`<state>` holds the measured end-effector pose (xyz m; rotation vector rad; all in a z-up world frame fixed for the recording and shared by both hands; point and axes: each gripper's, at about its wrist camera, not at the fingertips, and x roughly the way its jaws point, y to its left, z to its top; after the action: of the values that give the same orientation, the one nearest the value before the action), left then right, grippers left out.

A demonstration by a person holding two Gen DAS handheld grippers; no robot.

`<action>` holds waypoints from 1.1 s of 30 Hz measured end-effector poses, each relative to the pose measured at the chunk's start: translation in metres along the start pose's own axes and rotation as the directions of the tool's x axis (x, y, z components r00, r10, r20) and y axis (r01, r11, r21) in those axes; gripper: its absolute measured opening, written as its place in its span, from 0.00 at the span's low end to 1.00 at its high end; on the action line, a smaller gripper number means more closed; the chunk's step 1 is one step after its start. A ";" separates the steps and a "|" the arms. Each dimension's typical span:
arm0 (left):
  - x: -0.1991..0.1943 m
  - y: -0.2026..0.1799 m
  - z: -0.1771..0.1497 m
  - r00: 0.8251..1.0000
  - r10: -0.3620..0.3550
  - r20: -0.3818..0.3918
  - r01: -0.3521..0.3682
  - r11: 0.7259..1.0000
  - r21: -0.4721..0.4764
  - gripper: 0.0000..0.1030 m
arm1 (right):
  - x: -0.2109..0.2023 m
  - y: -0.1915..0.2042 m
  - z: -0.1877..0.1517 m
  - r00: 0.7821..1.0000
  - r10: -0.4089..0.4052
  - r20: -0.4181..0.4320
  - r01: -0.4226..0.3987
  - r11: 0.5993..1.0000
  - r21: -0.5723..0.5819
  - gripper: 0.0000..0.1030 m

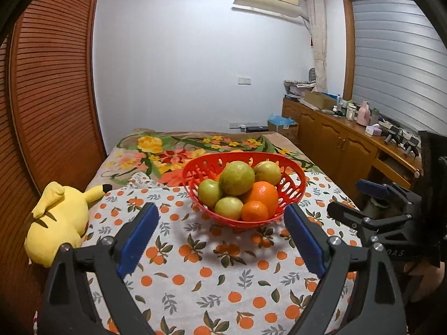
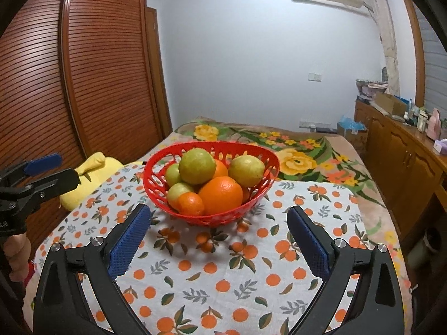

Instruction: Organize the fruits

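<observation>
A red plastic basket (image 1: 293,192) (image 2: 156,187) stands on the orange-print cloth on the bed. It holds several green fruits (image 1: 237,178) (image 2: 197,166) and oranges (image 1: 264,195) (image 2: 220,195). My left gripper (image 1: 222,220) is open and empty, just in front of the basket. My right gripper (image 2: 219,223) is open and empty, also just in front of the basket. The right gripper shows at the right edge of the left wrist view (image 1: 360,198), and the left gripper at the left edge of the right wrist view (image 2: 53,170).
A yellow plush toy (image 1: 58,223) (image 2: 92,176) lies left of the cloth. A slatted wooden wardrobe (image 1: 53,97) stands on the left. A wooden sideboard (image 1: 349,139) with clutter runs along the right. A floral blanket (image 2: 301,156) lies behind the basket.
</observation>
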<state>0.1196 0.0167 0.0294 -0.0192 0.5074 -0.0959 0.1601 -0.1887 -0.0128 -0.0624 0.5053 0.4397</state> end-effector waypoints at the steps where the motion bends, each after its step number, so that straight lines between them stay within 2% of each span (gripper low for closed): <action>1: -0.002 0.000 -0.001 1.000 0.001 -0.003 -0.001 1.000 -0.003 0.89 | -0.002 0.001 0.000 1.000 -0.003 0.005 0.003 1.000 0.001 0.97; 15: -0.024 -0.003 -0.015 0.999 0.052 -0.002 -0.052 0.999 -0.013 0.93 | -0.030 0.007 -0.008 0.998 -0.041 0.055 0.040 0.999 0.014 0.97; 33: -0.050 -0.018 -0.034 0.998 0.058 0.002 -0.058 0.998 -0.016 0.93 | -0.070 0.009 -0.020 0.991 -0.072 0.110 0.069 0.997 0.027 0.97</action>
<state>0.0586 0.0040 0.0248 -0.0206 0.5060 -0.0353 0.0924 -0.2111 0.0032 -0.0329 0.3974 0.3657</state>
